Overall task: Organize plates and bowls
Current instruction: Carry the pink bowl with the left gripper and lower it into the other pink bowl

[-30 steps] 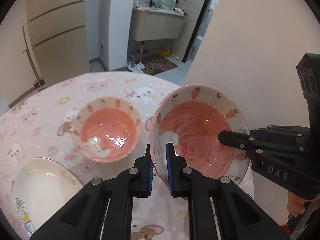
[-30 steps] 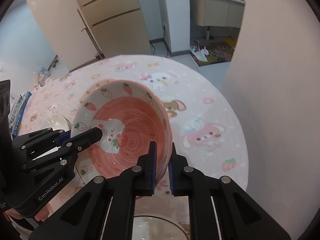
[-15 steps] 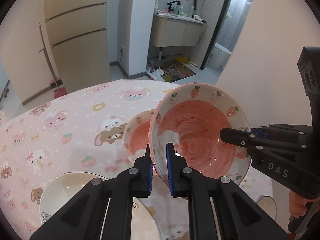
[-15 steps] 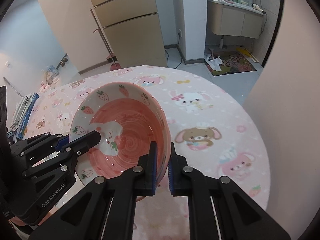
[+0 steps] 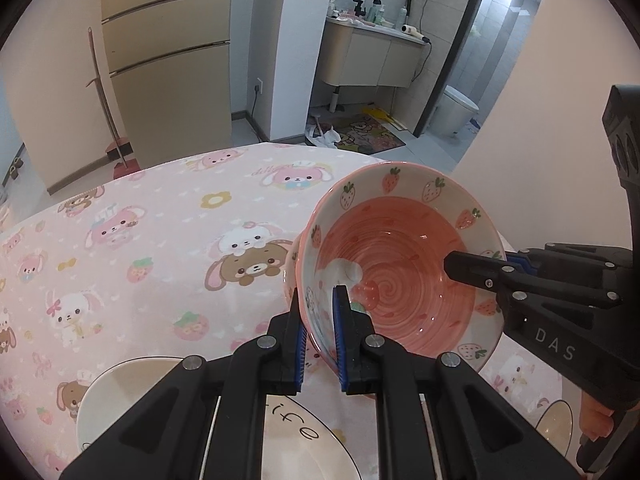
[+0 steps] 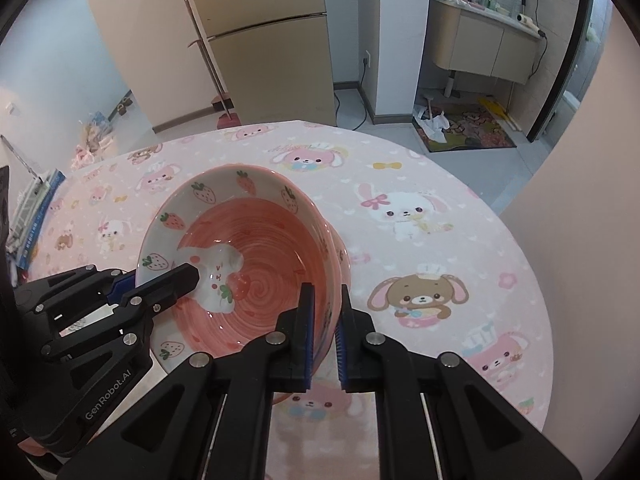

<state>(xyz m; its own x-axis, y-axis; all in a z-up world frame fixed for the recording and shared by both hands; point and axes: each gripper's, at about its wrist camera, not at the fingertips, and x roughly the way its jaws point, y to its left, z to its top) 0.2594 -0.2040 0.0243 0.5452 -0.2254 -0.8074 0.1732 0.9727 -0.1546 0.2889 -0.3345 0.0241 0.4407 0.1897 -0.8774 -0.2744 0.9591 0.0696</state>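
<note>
The pink bowl is pinched at opposite rims by the left gripper and right gripper. It is best lowered level and centred into the second bowl just beneath.

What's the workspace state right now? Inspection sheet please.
Surface: round table under a pink cartoon-animal cloth.
Job's things: strawberry bowl held tilted by both grippers, directly over a second pink bowl of which only an edge shows; cream plate at the near edge.
Clutter: nothing seen on the table.
Grippers: left gripper and right gripper each shut on opposite sides of the bowl's rim.
Cables: black cord on the floor.
Surroundings: fridge, broom, bathroom vanity, toilet.
</note>
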